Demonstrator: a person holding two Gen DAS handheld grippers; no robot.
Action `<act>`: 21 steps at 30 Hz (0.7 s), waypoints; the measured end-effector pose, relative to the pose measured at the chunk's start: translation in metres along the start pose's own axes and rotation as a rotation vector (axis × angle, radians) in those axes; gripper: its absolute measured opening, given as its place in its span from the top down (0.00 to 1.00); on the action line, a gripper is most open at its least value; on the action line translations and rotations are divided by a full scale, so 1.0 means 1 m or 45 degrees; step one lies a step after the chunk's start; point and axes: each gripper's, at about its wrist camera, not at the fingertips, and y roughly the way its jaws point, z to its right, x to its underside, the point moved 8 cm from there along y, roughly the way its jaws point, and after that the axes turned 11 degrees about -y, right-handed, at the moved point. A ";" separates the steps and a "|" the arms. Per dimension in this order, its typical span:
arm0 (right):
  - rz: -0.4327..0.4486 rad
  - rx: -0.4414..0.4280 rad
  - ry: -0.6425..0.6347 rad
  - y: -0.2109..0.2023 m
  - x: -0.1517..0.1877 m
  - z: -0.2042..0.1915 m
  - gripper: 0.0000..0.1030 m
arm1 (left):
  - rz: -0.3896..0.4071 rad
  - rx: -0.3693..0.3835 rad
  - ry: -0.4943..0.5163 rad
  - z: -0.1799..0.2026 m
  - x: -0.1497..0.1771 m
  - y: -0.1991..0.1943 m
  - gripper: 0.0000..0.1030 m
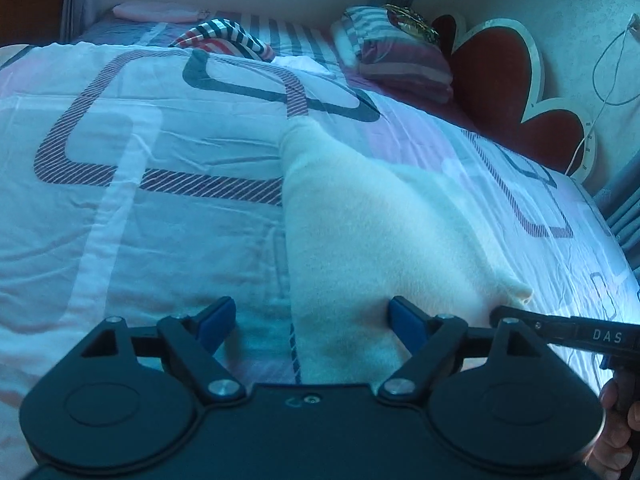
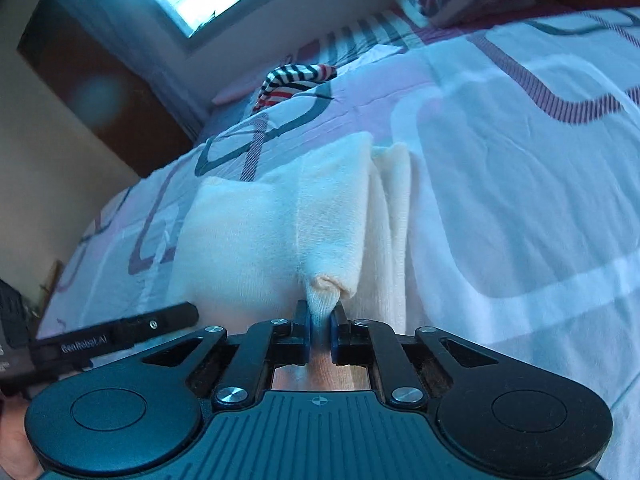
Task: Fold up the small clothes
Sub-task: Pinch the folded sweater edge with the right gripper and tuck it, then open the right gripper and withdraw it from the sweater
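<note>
Currently the right gripper (image 2: 320, 322) is clamped on a bunched edge of the cream garment (image 2: 280, 232), lower centre of the right wrist view; blue pads pinch the fabric tight. The garment lies on the patterned bedspread (image 2: 500, 160), mid-frame, with a folded layer along its right side. The left gripper (image 1: 310, 320) is spread wide at bottom centre of the left wrist view, nothing between the pads; its right-hand pad sits over the cloth, contact unclear from this angle. A striped garment (image 1: 224, 38) sits upper centre, a folded striped pile (image 1: 400, 56) upper right, beside the red flower-shaped headboard (image 1: 512, 92).
</note>
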 end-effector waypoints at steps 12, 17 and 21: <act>0.089 -0.157 0.095 0.001 -0.017 0.011 0.44 | 0.053 0.016 -0.051 -0.008 -0.012 -0.005 0.19; 0.057 -0.261 0.153 0.020 -0.027 0.010 0.63 | 0.035 0.019 -0.107 -0.016 -0.010 0.000 0.17; -0.051 -0.198 -0.018 0.034 -0.019 -0.015 0.68 | 0.027 0.028 -0.119 -0.019 -0.009 0.002 0.16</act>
